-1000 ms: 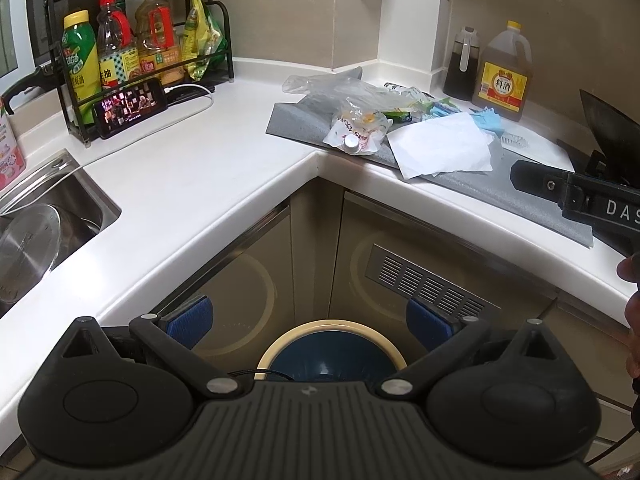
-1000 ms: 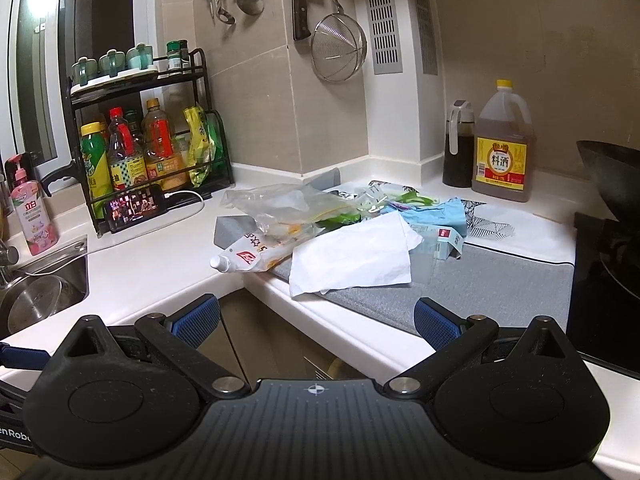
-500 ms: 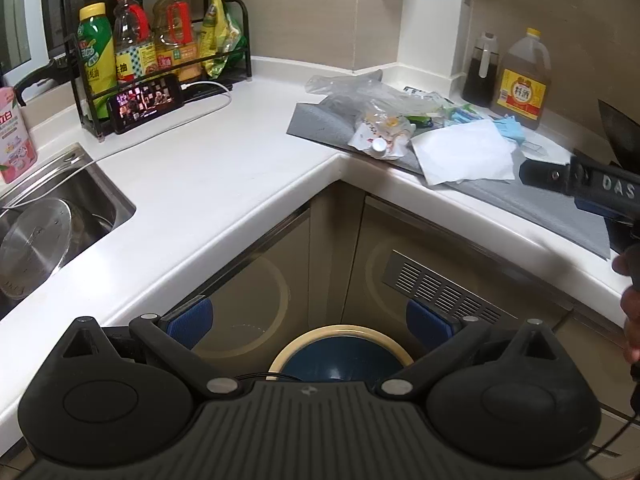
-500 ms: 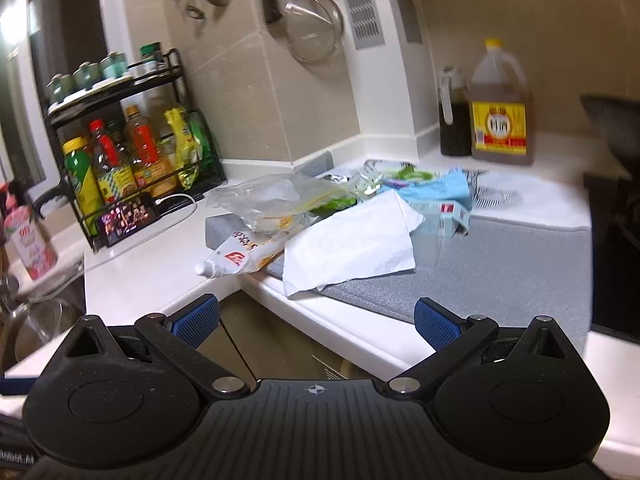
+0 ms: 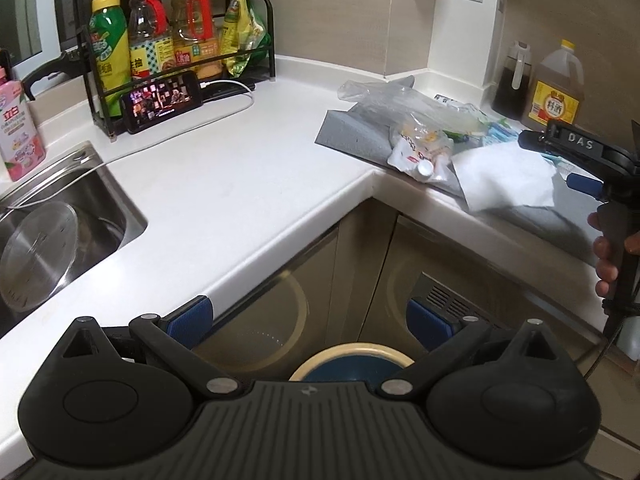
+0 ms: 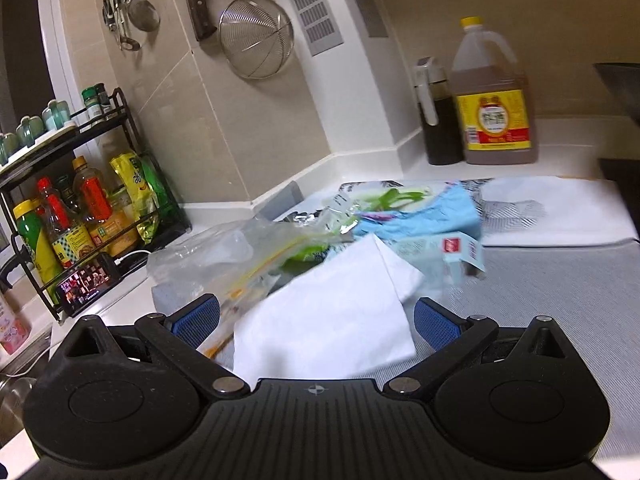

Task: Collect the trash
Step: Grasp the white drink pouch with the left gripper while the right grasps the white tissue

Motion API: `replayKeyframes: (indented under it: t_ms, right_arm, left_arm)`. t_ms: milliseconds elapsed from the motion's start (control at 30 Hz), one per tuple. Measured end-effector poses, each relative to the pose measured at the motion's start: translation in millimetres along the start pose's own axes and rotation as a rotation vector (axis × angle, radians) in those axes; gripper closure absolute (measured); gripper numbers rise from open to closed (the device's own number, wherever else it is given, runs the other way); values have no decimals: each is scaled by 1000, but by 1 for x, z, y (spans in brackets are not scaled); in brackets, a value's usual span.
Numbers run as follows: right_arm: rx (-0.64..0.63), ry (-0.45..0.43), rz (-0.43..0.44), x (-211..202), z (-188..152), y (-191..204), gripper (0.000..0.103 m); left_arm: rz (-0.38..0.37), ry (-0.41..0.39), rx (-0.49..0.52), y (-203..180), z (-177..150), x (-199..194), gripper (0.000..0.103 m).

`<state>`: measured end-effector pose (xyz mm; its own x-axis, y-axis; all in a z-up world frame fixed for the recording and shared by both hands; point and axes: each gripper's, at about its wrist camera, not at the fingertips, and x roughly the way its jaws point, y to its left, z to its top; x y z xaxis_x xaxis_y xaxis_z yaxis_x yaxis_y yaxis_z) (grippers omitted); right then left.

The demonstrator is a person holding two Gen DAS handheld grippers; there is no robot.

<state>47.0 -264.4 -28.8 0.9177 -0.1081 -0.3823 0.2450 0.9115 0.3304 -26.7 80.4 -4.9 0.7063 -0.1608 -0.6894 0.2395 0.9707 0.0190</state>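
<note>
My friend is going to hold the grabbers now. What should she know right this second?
Left gripper: jaws open, empty, held over the round cream-rimmed blue bin on the floor by the corner cabinet.
Right gripper: jaws open, empty, with the white paper napkin lying between its fingers, not pinched yet.
Trash pile sits on the grey counter mat: the napkin, a clear crinkled plastic bag, a white spouted pouch, a light blue wrapper and a small pale carton.
Done: nothing shows in the visible part of the bin.
Left: grip the napkin, drop it in the bin, then the rest.
</note>
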Motion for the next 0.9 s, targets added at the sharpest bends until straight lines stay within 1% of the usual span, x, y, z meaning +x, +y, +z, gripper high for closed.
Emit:
replayKeyframes:
  t_ms: [100, 167, 267, 300, 333, 367, 400, 433, 467, 500, 533, 567, 600, 633, 800, 900]
  right_arm:
    - [-49, 10, -27, 20, 3, 4, 0]
    - [-89, 21, -25, 30, 3, 7, 0]
    - [-160, 38, -42, 39, -1, 14, 1]
    - [-183, 38, -46, 39, -4, 16, 7]
    - [-203, 33, -41, 39, -7, 17, 21]
    - [-224, 32, -28, 38, -9, 18, 28]
    - [-247, 36, -20, 37, -12, 18, 39]
    - [-270, 31, -27, 36, -15, 19, 55]
    - [-293, 22, -34, 35, -17, 19, 66]
    - [-305, 13, -36, 33, -18, 17, 86]
    - [-298, 9, -34, 32, -17, 14, 91]
    - [-279, 9, -30, 30, -16, 10, 92]
    - [-260, 3, -32, 27, -15, 5, 97]
    - [-248, -9, -42, 24, -13, 2, 98]
    - [-224, -77, -98, 3, -5, -14, 98]
    - [-230, -124, -128, -13, 0, -18, 98]
  left_arm:
    - [-1, 6, 14, -6, 16, 18, 0]
    - [-10, -8, 23, -11, 28, 27, 0]
    - [-48, -32, 33, -19, 50, 40, 0]
    - [-71, -37, 35, -22, 58, 46, 0]
    - [-97, -36, 40, -26, 65, 51, 0]
    - [-121, -28, 43, -30, 73, 58, 0]
    - [-153, -19, 46, -34, 80, 65, 0]
    - [-185, -9, 52, -40, 87, 72, 0]
    - [-209, 0, 56, -45, 93, 79, 0]
    - [-225, 6, 59, -50, 99, 86, 0]
    - [-236, 12, 63, -55, 103, 92, 0]
    - [-244, 20, 66, -60, 108, 98, 0]
    - [-247, 31, 68, -63, 111, 105, 0]
    - [-250, 40, 67, -66, 115, 111, 0]
    - [-271, 79, 27, -72, 130, 132, 0]
    - [-283, 104, 44, -78, 136, 144, 0]
